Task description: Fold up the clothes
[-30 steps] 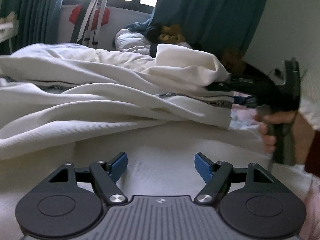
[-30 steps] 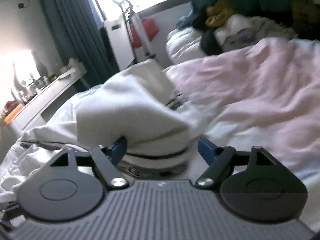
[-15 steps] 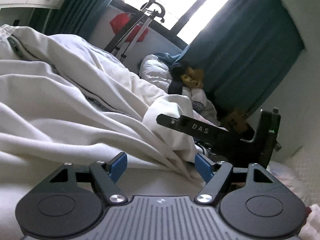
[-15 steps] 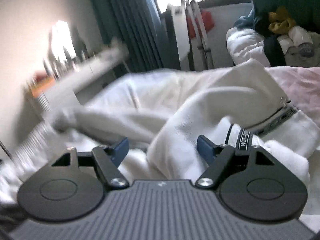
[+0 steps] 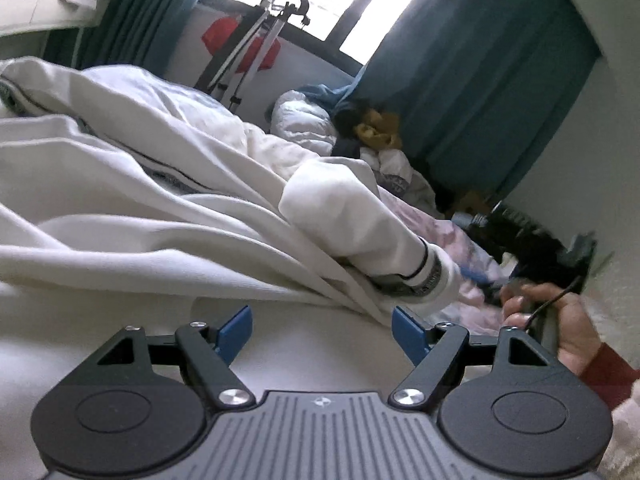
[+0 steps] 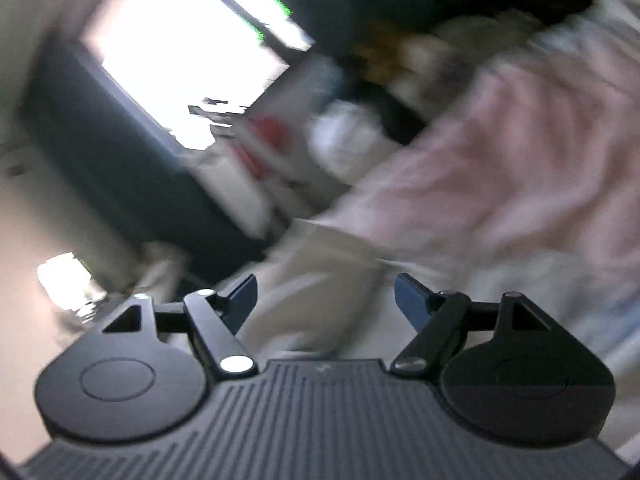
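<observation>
A white jacket (image 5: 168,216) lies crumpled across the bed, its sleeve with a striped lettered cuff (image 5: 430,276) pointing right. My left gripper (image 5: 322,328) is open and empty, low over the white fabric just in front of the folds. My right gripper (image 6: 325,296) is open; its view is blurred, with a pale fold of cloth (image 6: 316,296) lying between and beyond its fingers. In the left wrist view the right gripper's black body shows in a hand (image 5: 548,320) at the right, beside the cuff.
Pink patterned bedding (image 6: 520,160) lies to the right of the jacket. A pile of clothes (image 5: 372,132) sits at the far end by teal curtains (image 5: 472,80). A folded metal stand (image 5: 256,40) leans under the window. A wall (image 5: 600,160) stands at the right.
The right gripper has let go of the sleeve and swung away fast, its view now tilted and blurred. The sleeve has dropped flat. The left gripper has barely moved.
</observation>
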A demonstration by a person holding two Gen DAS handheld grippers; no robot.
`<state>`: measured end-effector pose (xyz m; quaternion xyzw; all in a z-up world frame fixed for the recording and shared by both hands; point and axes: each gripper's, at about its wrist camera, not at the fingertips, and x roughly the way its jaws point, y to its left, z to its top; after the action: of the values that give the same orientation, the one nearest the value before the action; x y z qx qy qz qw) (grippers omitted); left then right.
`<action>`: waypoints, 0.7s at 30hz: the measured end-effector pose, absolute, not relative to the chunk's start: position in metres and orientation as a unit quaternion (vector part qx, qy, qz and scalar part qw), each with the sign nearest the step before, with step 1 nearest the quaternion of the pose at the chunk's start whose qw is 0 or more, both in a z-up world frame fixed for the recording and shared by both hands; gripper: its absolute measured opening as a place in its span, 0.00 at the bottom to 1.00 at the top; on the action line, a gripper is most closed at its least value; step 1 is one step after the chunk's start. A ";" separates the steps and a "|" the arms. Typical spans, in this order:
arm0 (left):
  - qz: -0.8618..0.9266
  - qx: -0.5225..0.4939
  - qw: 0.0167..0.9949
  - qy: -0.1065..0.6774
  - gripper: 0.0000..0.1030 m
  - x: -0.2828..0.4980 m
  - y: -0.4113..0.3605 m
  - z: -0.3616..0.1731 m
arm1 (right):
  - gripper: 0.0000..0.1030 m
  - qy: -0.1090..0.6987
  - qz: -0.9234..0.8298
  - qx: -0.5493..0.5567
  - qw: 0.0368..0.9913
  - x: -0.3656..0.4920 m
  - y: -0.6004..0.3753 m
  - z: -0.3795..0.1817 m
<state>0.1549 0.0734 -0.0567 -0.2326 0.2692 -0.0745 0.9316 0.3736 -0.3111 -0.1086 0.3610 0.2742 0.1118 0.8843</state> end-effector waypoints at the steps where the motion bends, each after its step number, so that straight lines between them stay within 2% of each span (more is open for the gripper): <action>1: -0.075 -0.229 0.933 0.267 0.76 0.156 0.073 -0.058 | 0.76 0.288 0.099 0.370 0.878 0.380 -0.316 -0.122; 4: -0.077 -0.236 0.929 0.274 0.76 0.163 0.075 -0.065 | 0.74 0.311 0.087 0.367 0.872 0.400 -0.308 -0.150; 6: -0.080 -0.245 0.926 0.276 0.76 0.168 0.077 -0.070 | 0.65 0.317 0.090 0.362 0.872 0.412 -0.299 -0.160; 8: -0.076 -0.247 0.926 0.277 0.76 0.171 0.078 -0.074 | 0.61 0.324 0.087 0.342 0.878 0.423 -0.287 -0.165; 11: -0.077 -0.251 0.924 0.279 0.76 0.173 0.079 -0.079 | 0.16 0.326 0.070 0.285 0.899 0.435 -0.269 -0.159; 12: -0.077 -0.252 0.924 0.279 0.76 0.173 0.080 -0.079 | 0.12 0.317 0.070 0.275 0.905 0.436 -0.266 -0.153; 14: -0.078 -0.249 0.926 0.275 0.76 0.171 0.080 -0.077 | 0.08 0.284 0.064 0.260 0.921 0.431 -0.268 -0.132; 21: -0.071 -0.247 0.927 0.274 0.76 0.171 0.083 -0.076 | 0.07 0.187 -0.016 0.229 0.955 0.422 -0.334 -0.034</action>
<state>0.1708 0.0828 -0.0756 -0.2469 0.2742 -0.0713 0.9267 0.4223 -0.3339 -0.0340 0.2291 0.1870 -0.0162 0.9551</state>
